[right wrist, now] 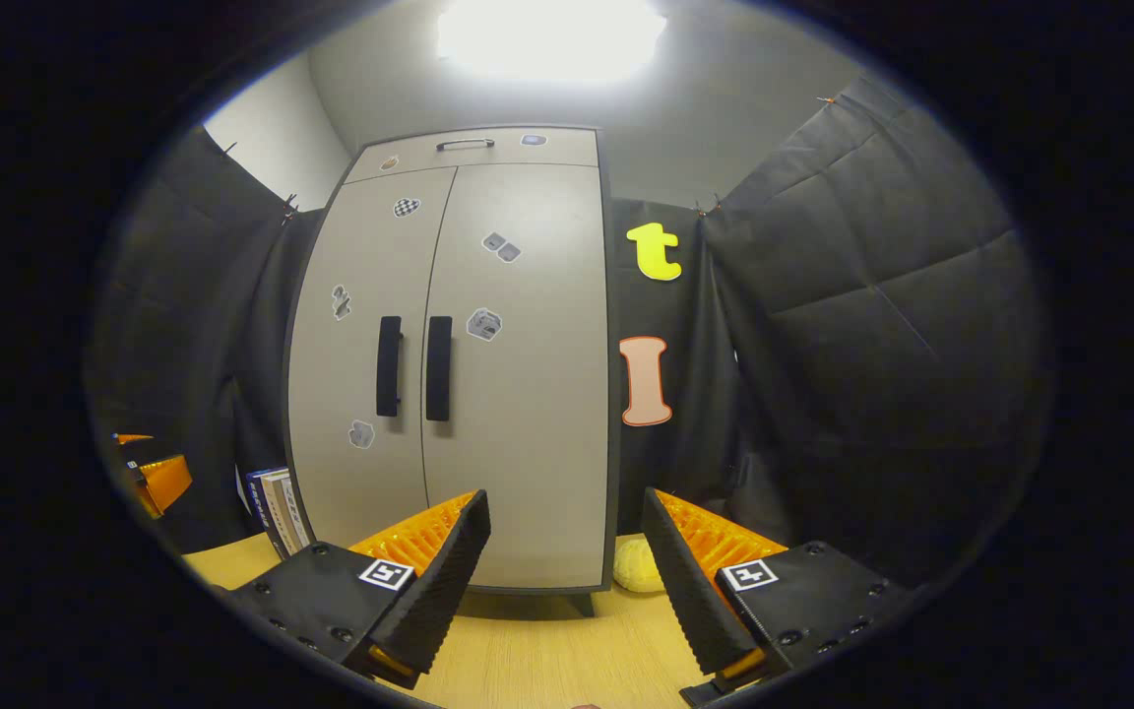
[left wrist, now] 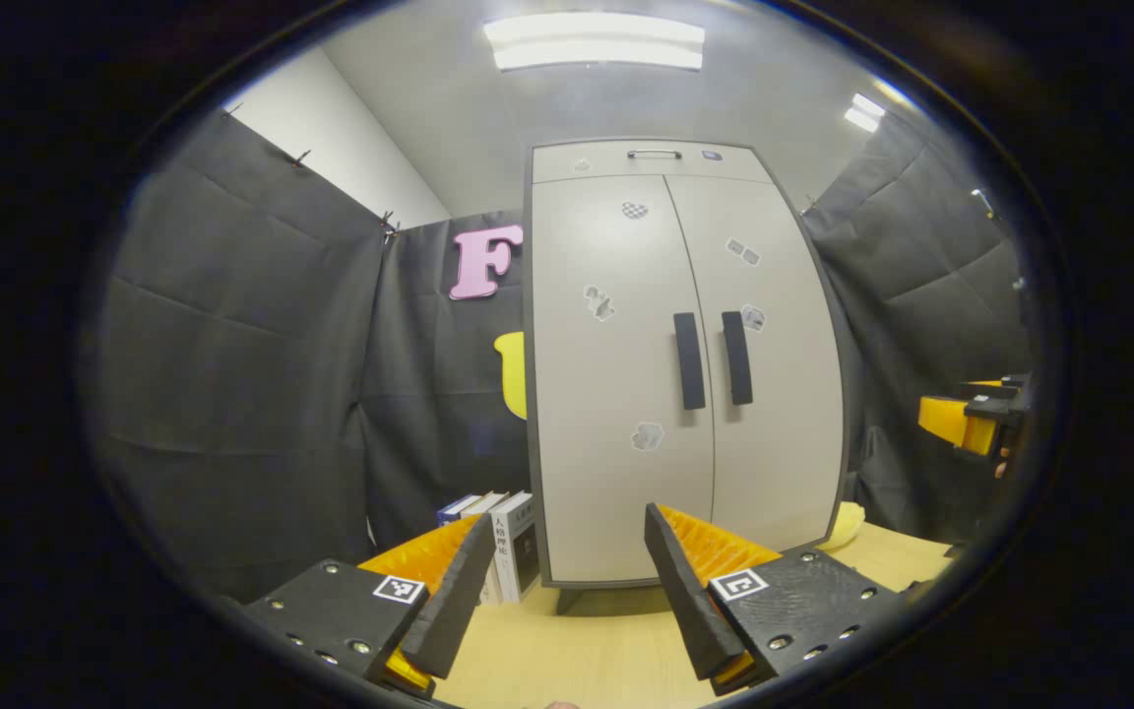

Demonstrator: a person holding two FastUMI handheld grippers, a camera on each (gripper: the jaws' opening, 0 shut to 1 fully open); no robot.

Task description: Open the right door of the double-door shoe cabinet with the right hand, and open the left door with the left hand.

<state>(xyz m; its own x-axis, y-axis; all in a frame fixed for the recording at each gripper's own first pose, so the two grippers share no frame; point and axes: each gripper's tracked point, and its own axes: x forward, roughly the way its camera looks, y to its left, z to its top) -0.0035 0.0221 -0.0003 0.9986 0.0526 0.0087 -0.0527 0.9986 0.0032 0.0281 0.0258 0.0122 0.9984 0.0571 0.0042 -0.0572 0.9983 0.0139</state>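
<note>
A tall pale grey double-door shoe cabinet [left wrist: 626, 394] [right wrist: 508, 394] stands on the wooden table, both doors shut. Two black vertical handles sit side by side at the middle seam: the left door's handle [left wrist: 689, 360] [right wrist: 389, 365] and the right door's handle [left wrist: 737, 357] [right wrist: 439, 368]. My left gripper [left wrist: 564, 551] is open, well short of the cabinet, in front of the left door's lower part. My right gripper [right wrist: 567, 537] is open too, short of the right door's lower right corner. The right gripper [left wrist: 971, 418] also shows at the far right of the left gripper view.
Several books [left wrist: 503, 542] [right wrist: 277, 507] stand left of the cabinet. A yellow soft object [right wrist: 638, 569] [left wrist: 843, 527] lies at the cabinet's right foot. Black cloth walls close in on both sides. A drawer with a small handle [left wrist: 654, 155] tops the cabinet. The wooden table [left wrist: 577, 650] runs beneath.
</note>
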